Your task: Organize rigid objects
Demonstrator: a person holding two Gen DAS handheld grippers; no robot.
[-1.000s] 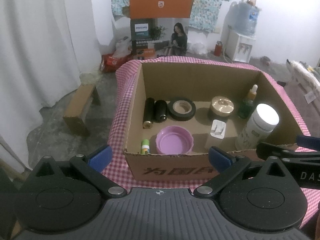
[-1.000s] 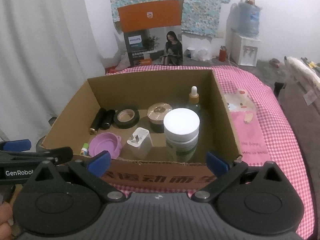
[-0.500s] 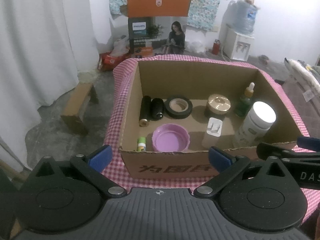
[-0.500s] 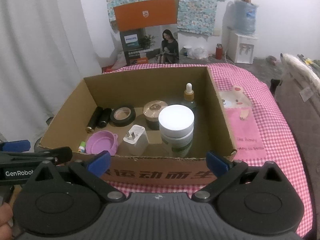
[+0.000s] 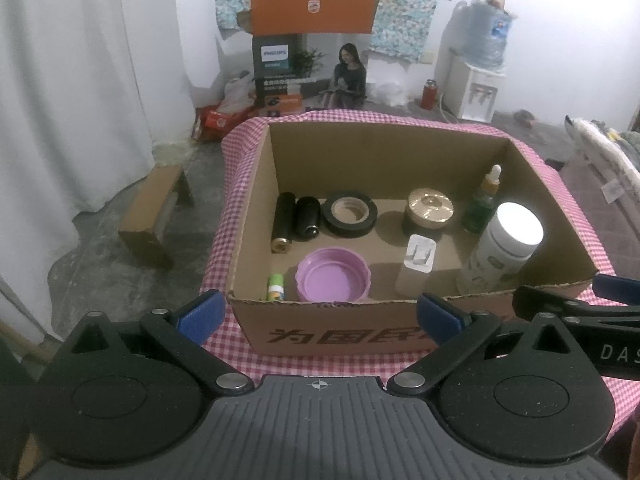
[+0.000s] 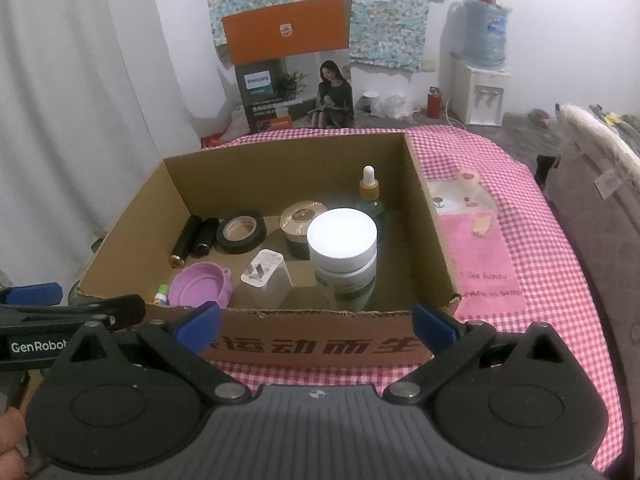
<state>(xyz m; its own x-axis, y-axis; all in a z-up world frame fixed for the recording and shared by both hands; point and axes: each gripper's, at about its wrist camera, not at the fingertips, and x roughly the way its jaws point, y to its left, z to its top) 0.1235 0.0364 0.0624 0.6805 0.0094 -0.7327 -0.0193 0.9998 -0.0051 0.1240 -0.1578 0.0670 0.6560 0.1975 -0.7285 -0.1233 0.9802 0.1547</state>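
Meanwhile both the left gripper (image 5: 318, 312) and right gripper (image 6: 316, 322), spread wide and empty, have pulled back from the cardboard box (image 5: 360, 330), where white jar (image 5: 516, 230), tape roll (image 5: 349, 215) and purple lid (image 5: 333, 274) sit sorted, suggesting packing is nearly finished.

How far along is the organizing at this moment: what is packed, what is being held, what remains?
Packed: the brown cardboard box holds a black tape roll, purple plastic lid, white charger plug, gold-lidded jar, green dropper bottle and white-capped bottle, among others. In hand: nothing; the left hand-held gripper and right hand-held gripper are open. Left: nothing loose shows on the pink checked cloth.
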